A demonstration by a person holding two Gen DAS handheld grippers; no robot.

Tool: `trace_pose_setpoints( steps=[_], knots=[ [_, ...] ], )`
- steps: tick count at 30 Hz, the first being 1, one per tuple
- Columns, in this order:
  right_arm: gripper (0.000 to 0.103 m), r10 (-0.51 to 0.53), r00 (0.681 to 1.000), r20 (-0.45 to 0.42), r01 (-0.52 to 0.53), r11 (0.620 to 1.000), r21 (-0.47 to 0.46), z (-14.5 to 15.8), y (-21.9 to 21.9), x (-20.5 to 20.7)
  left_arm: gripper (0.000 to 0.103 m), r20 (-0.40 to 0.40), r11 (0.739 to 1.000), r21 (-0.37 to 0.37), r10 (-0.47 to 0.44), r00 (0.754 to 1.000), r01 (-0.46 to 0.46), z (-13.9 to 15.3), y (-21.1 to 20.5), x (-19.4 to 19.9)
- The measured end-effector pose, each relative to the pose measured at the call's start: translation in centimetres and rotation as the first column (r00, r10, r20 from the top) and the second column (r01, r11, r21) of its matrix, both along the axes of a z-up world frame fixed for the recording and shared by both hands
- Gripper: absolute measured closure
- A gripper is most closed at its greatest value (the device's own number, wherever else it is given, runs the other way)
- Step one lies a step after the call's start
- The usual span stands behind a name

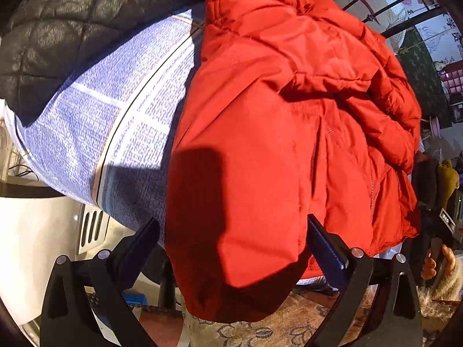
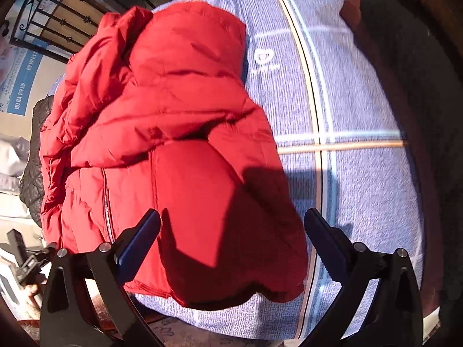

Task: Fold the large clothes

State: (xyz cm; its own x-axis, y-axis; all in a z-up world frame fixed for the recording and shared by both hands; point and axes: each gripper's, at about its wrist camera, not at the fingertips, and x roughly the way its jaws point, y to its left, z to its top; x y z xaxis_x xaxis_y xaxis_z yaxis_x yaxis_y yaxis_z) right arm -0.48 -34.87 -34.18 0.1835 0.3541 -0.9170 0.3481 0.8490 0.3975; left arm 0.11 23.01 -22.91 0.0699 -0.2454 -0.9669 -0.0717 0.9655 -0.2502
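Observation:
A red puffer jacket (image 1: 283, 110) lies folded on a blue checked bed cover (image 1: 95, 115). Its near end hangs over the bed's edge. My left gripper (image 1: 231, 231) is open, its fingers wide apart on either side of that hanging end, not closed on it. In the right wrist view the same jacket (image 2: 173, 115) lies on the cover (image 2: 361, 173), sleeve folded across the body. My right gripper (image 2: 231, 225) is open, its fingers straddling the jacket's near end. The right-hand tool and the hand holding it (image 1: 439, 248) show at the right edge of the left wrist view.
A black quilted jacket (image 1: 72, 29) lies at the far left of the bed, also seen in the right wrist view (image 2: 34, 167). A black iron railing (image 2: 58, 17) runs behind the bed. A patterned rug (image 1: 275, 329) covers the floor below.

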Motion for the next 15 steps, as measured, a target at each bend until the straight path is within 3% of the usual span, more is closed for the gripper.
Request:
trace_pose_setpoints(
  steps=[5, 9, 12, 14, 15],
  knots=[
    [0.005, -0.089, 0.993, -0.079, 0.099, 0.988, 0.122, -4.2, -1.1, -1.5, 0.006, -0.044, 1.0, -0.015, 0.013, 0.999, -0.013, -2.7, -0.2, -0.5],
    [0.005, -0.208, 0.965, -0.159, 0.246, 0.928, 0.28, -7.8, -2.4, -3.0, 0.007, -0.078, 0.997, -0.054, 0.048, 0.996, -0.053, -4.1, 0.3, -0.8],
    [0.005, -0.199, 0.969, -0.147, 0.235, 0.927, 0.291, -7.8, -2.5, -3.0, 0.021, -0.066, 0.995, -0.082, 0.049, 0.997, -0.054, -4.2, 0.8, -1.1],
    [0.005, -0.163, 0.976, -0.146, 0.2, 0.933, 0.298, -7.7, -2.1, -2.9, 0.036, -0.057, 0.994, -0.099, 0.043, 0.997, -0.049, -4.2, 1.2, -1.3],
    [0.005, -0.146, 0.979, -0.145, 0.184, 0.935, 0.304, -7.6, -1.8, -2.9, 0.037, -0.055, 0.994, -0.103, 0.039, 0.998, -0.045, -4.2, 1.3, -1.4]
  ],
)
